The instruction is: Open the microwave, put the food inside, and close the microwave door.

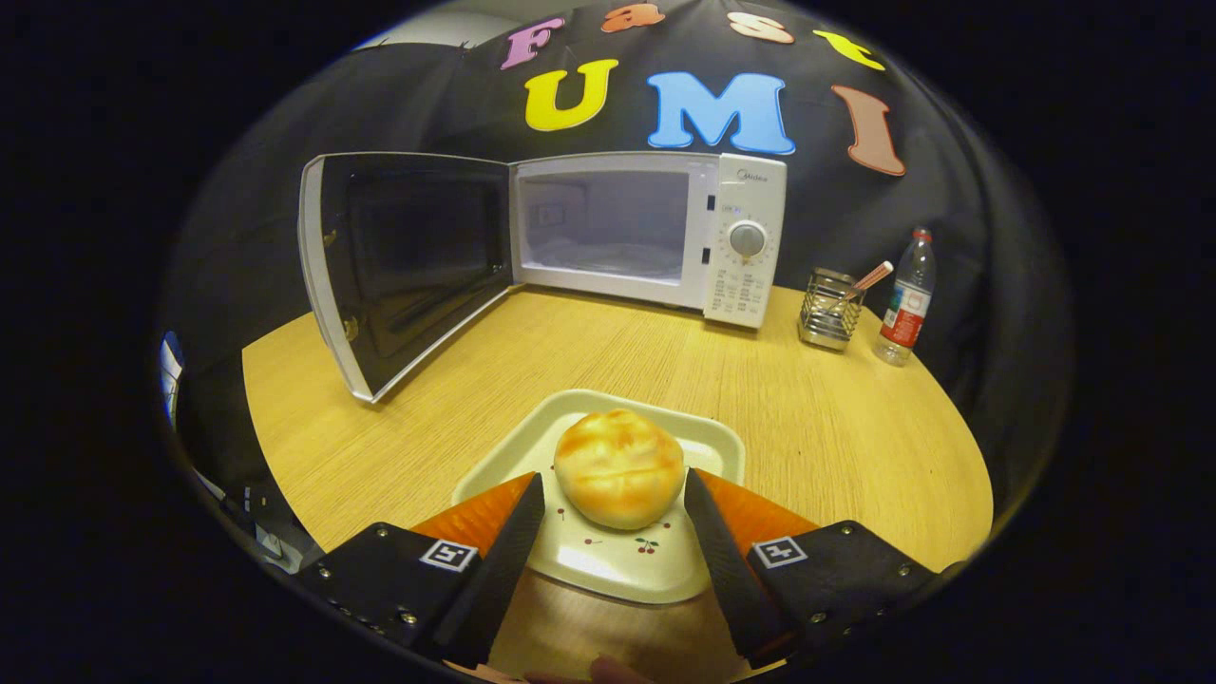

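The gripper (616,494) stands released, its fingers either side of the bun (618,467) on the cherry-printed tray (608,560), apparently not touching it. Beyond, on the tabletop (779,399), the microwave (655,233) has its door (404,266) swung wide; its brand mark is too small to read, like the bottle (907,299) label

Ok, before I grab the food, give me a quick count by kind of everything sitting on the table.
Microwave, door open: 1
Plate: 1
Bread bun, on the plate between the open gripper fingers: 1
Wire holder: 1
Water bottle: 1
Total: 5
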A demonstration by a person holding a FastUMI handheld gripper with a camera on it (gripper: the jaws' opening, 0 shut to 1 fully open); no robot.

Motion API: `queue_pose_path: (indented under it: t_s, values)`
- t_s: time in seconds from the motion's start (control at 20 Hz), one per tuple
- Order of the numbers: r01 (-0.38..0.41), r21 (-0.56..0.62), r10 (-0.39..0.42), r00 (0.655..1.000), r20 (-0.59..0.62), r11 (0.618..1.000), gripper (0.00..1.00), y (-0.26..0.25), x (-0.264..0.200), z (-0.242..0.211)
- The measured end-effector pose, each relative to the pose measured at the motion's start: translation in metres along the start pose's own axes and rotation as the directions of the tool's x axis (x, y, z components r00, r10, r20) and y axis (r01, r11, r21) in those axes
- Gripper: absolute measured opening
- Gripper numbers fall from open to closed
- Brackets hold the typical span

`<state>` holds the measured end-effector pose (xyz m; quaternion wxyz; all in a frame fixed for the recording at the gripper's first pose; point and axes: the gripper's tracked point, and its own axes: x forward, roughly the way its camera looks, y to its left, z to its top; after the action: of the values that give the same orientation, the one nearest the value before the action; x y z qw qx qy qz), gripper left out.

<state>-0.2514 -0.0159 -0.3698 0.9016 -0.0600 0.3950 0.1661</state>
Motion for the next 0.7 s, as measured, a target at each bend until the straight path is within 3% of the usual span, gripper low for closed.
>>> queue_pose_path:
  t_s: [0.2,0.25,0.3,0.35,0.6,0.7]
  values:
    - [-0.004,0.039,0.005,1.0,-0.022,0.999,0.9,-0.004,0.008,0.002]
    - [-0.008,0.056,0.009,1.0,-0.016,0.998,0.8,-0.005,0.01,0.003]
    - [-0.011,0.072,0.012,1.0,-0.014,0.997,0.8,-0.006,0.01,0.004]
    - [-0.016,0.082,0.017,1.0,-0.011,0.997,0.72,-0.005,0.009,0.005]
    - [-0.091,0.163,0.084,0.995,0.045,0.982,0.72,0.009,0.006,0.021]
    - [-0.075,0.167,0.065,0.996,0.062,0.983,0.72,0.004,0.01,0.028]
